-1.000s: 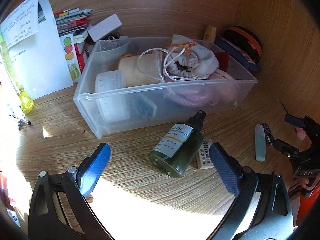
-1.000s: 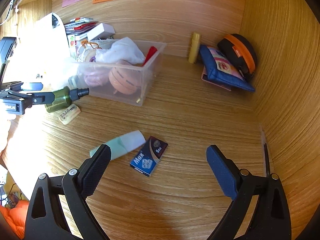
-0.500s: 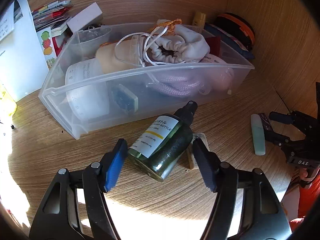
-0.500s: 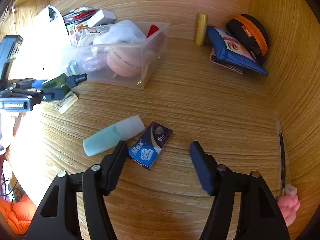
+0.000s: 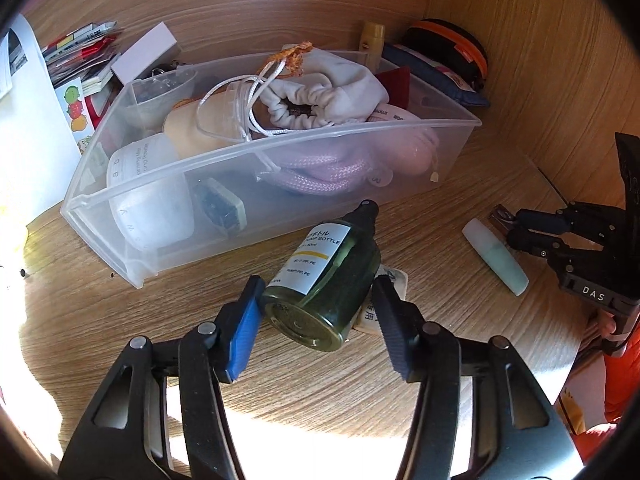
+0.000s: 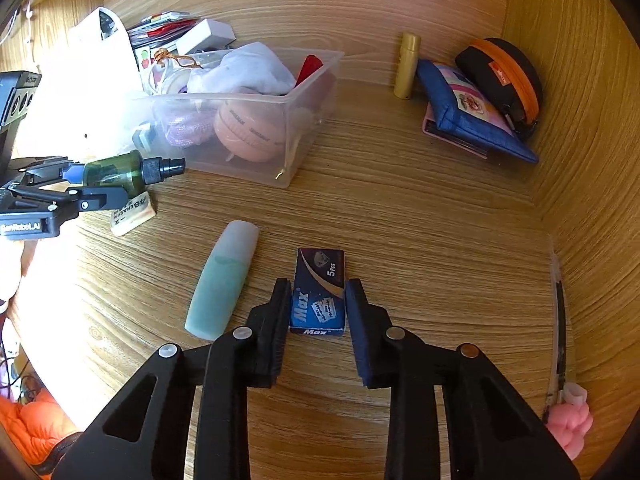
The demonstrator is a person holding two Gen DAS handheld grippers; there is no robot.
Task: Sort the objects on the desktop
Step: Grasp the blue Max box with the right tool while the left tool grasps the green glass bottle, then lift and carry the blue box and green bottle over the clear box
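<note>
My left gripper (image 5: 318,302) is shut on a green pump bottle (image 5: 328,280) with a white label and holds it just above the desk, in front of the clear plastic bin (image 5: 276,156). The bottle (image 6: 120,172) also shows in the right wrist view. My right gripper (image 6: 318,304) is closed around a small dark blue "Max" box (image 6: 319,292) lying on the desk. A mint green tube (image 6: 222,280) lies just left of that box. An eraser (image 6: 134,210) lies under the bottle.
The bin holds a white drawstring pouch (image 5: 324,96), pink rope and round cases. A yellow tube (image 6: 407,65), blue pouch (image 6: 468,114) and black-orange case (image 6: 504,78) sit at the back right corner. Papers (image 5: 80,52) stack behind the bin. The wooden wall (image 6: 580,160) stands right.
Both grippers moved forward and closed: the left onto the green bottle, lifting it off the desk, and the right onto the Max box.
</note>
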